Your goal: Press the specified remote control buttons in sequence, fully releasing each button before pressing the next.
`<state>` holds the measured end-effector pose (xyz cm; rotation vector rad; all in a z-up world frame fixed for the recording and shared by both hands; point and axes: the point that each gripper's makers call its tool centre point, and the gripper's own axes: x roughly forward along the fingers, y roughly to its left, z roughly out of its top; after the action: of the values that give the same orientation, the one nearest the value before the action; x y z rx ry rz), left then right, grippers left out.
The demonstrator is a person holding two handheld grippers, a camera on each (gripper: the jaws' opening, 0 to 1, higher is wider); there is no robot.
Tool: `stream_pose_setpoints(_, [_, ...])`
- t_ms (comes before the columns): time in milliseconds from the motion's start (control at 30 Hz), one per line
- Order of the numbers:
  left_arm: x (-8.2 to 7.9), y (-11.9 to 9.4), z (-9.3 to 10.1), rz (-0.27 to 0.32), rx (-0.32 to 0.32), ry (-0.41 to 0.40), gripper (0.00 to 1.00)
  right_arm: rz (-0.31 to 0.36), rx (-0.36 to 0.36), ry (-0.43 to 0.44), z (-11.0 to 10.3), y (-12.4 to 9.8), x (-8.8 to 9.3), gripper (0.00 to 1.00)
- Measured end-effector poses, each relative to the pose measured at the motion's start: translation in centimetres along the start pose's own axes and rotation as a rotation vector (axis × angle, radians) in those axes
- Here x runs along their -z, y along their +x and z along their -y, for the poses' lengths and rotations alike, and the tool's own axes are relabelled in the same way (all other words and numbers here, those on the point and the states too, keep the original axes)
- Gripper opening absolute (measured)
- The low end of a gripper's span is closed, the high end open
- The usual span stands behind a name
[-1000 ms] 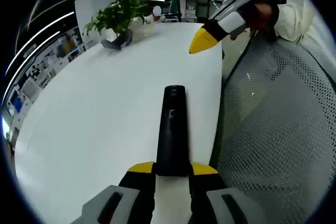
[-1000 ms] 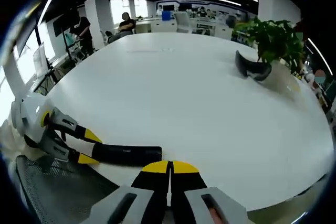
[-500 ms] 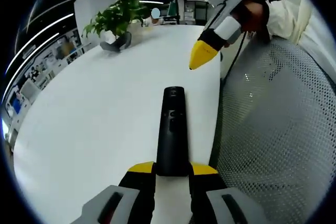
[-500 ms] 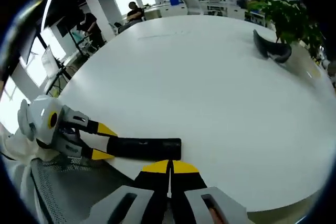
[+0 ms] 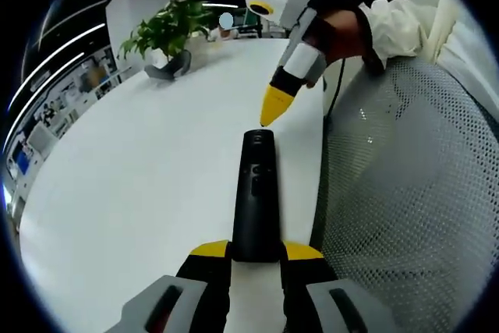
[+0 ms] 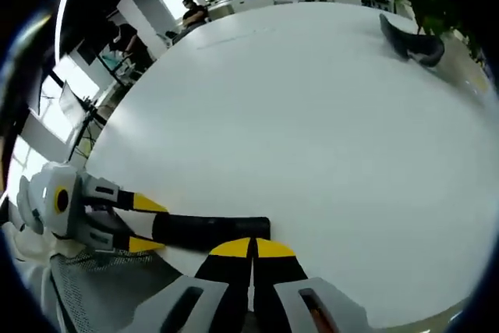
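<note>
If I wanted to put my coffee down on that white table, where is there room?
Most of the table is bare, from the remote across to the potted plant. It is crowded at the near edge, where the left hand-held gripper holds the remote and the right hand-held gripper hovers above it.

One black remote control (image 5: 255, 196) is counted on one white table (image 5: 140, 169). Two grippers are seen: the left gripper (image 5: 256, 251) and the right gripper (image 5: 269, 115). One potted plant (image 5: 166, 33) and one mesh chair (image 5: 413, 193) are noted.
</note>
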<state>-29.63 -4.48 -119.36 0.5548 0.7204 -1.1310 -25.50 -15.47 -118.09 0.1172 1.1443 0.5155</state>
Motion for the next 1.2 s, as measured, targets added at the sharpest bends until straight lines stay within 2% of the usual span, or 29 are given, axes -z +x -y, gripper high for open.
stream_pose_setpoints(367, [-0.03, 0.0, 0.14, 0.01, 0.004, 0.01, 0.23, 0.022, -0.017, 0.015, -0.09, 0.32, -0.78, 0.0])
stream_pose_setpoints(500, [0.01, 0.01, 0.14, 0.013, 0.004, 0.003, 0.23, -0.012, -0.036, 0.052, -0.16, 0.61, -0.17, 0.0])
stream_pose_setpoints(667, [-0.08, 0.0, 0.21, 0.018, 0.001, 0.006, 0.23, -0.014, -0.044, 0.057, -0.42, 0.56, -0.08, 0.0])
stream_pose_setpoints(1000, [-0.14, 0.05, 0.12, 0.035, 0.002, -0.037, 0.24, 0.014, -0.084, 0.158, -0.22, 0.46, -0.2, 0.0])
stream_pose_setpoints(1200, [-0.23, 0.09, 0.13, 0.043, 0.005, -0.052, 0.24, 0.022, -0.066, 0.126, -0.34, 0.53, -0.19, 0.0])
